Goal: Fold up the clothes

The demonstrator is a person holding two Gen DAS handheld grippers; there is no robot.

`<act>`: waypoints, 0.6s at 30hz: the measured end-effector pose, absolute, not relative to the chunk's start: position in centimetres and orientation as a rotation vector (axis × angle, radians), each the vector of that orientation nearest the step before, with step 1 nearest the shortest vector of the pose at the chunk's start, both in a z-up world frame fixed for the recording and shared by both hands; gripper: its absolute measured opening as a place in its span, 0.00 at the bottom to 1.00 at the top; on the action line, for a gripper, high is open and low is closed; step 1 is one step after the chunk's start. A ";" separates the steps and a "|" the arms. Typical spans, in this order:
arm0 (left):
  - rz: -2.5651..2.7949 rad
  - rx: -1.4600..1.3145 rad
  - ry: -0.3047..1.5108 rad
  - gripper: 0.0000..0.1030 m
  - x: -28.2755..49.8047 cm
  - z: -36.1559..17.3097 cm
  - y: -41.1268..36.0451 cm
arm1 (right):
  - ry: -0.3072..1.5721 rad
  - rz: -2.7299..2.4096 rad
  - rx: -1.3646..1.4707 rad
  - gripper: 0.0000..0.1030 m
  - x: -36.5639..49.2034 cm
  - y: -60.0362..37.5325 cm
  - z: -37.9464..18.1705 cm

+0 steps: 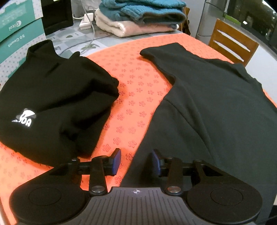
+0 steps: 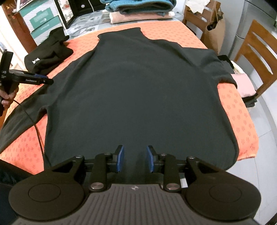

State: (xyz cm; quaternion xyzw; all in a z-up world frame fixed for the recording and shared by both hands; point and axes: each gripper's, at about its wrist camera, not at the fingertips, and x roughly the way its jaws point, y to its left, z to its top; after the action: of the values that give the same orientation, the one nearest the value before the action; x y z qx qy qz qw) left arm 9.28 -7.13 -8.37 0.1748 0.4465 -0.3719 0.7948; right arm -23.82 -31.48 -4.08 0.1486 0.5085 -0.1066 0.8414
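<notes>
A dark long-sleeved top [image 2: 138, 86] lies spread flat on the orange mat [image 2: 233, 107], collar at the far end, hem toward me. My right gripper [image 2: 135, 159] hovers over the middle of the hem, open, its blue pads apart with only the flat cloth below. My left gripper [image 1: 136, 161] is open over the top's left edge [image 1: 216, 112], where cloth meets the mat [image 1: 135, 77]; nothing is pinched. In the right wrist view the left gripper [image 2: 49, 80] shows at the left, a hand holding it above the left sleeve.
A bunched black garment with a white logo [image 1: 52, 97] lies on the mat's left side. Folded teal and cream knitwear [image 1: 138, 15] is stacked at the back. Green boxes [image 1: 15, 31] and a power strip [image 1: 86, 20] stand behind. Wooden chairs [image 2: 256, 57] flank the right edge.
</notes>
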 end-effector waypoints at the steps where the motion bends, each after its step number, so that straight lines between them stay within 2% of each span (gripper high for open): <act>1: -0.800 0.371 0.956 0.28 9.2 -8.4 -7.0 | 1.074 -0.232 0.316 0.32 -23.9 -31.2 -4.0; 3: -0.799 0.337 0.950 0.03 9.1 -8.2 -6.5 | 1.071 -0.241 0.321 0.32 -24.0 -30.9 -4.0; 9: -0.762 0.292 0.874 0.02 8.2 -6.3 -4.4 | 1.059 -0.256 0.319 0.32 -24.3 -30.3 -3.6; 18: -0.722 0.319 0.938 0.02 8.0 -7.2 -3.1 | 1.053 -0.272 0.313 0.32 -24.5 -30.1 -3.5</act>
State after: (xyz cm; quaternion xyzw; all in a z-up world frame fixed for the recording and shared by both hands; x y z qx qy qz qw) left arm 7.98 -3.15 -7.18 0.1499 0.4403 -0.3387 0.8179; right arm -24.55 -30.12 -3.52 0.1485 0.4987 -0.1287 0.8442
